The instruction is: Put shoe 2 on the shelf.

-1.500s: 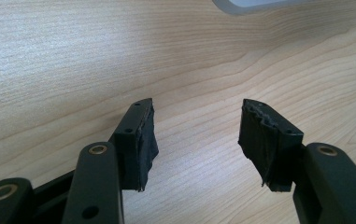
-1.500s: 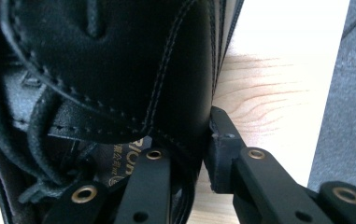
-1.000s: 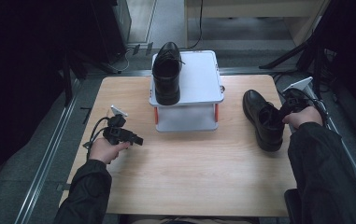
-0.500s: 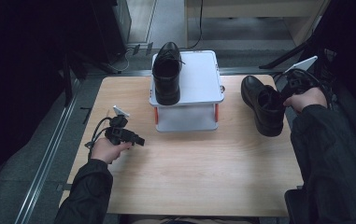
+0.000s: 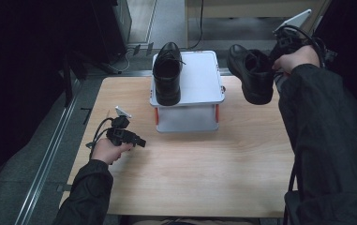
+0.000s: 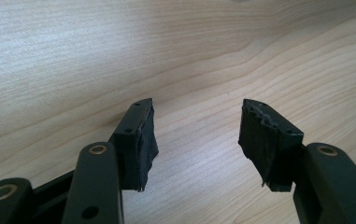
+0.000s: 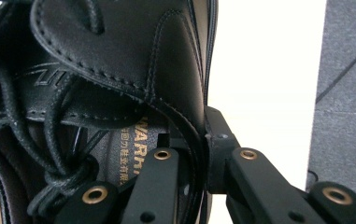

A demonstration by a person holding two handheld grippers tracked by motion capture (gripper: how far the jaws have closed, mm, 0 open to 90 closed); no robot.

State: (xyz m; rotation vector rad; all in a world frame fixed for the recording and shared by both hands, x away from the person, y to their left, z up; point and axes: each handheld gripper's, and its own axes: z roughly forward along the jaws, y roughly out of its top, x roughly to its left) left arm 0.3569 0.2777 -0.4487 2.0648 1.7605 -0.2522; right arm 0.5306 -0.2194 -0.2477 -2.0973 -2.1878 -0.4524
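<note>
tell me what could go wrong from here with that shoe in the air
The right gripper pinches only the thin side wall of the lifted black shoe, one jaw inside and one outside, so the shoe might swing or slip free. It hangs close beside the white stand and could knock its edge or the other shoe there. The left gripper rests open over the table, too far to steady it.

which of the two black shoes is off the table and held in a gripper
The shoe on the right, clamped at its collar by the right gripper and lifted in the air. The other shoe sits on the white stand, untouched.
</note>
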